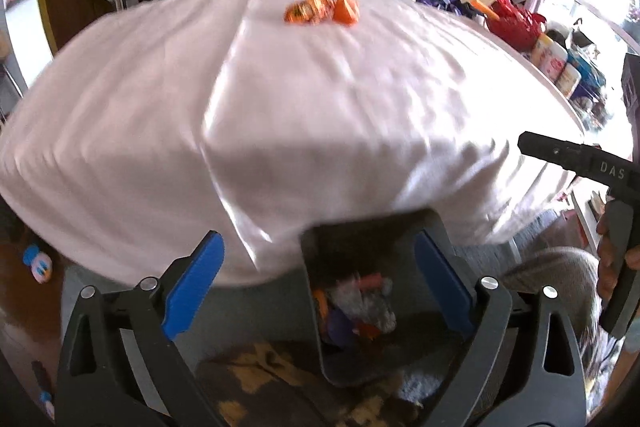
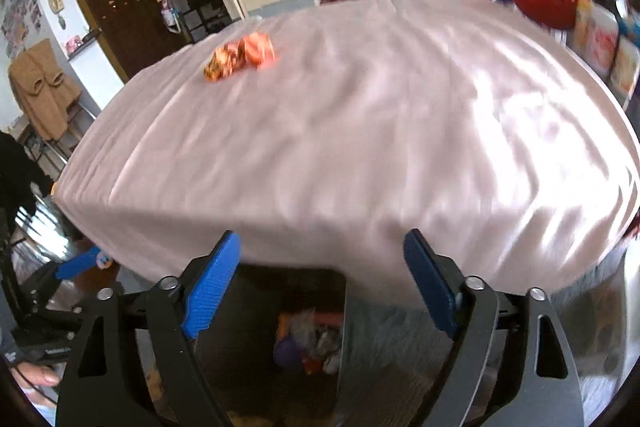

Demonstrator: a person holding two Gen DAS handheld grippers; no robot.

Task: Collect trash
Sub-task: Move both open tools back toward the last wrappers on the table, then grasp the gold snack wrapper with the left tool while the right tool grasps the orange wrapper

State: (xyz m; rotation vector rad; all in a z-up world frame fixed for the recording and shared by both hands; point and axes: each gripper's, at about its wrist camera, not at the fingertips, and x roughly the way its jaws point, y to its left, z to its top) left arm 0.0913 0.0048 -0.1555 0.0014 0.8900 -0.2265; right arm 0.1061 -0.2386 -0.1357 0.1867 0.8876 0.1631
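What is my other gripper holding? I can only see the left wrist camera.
Observer: Nothing. The right gripper has its blue fingers spread wide, with nothing between them.
Operator: Is there anything past the left end of the table?
Observer: Yes, a brown coat hangs there, beyond the table.

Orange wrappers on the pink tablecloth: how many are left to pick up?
2, side by side at the far end: a crumpled patterned orange wrapper and a plain orange wrapper touching it on its right. Blur could hide smaller scraps.
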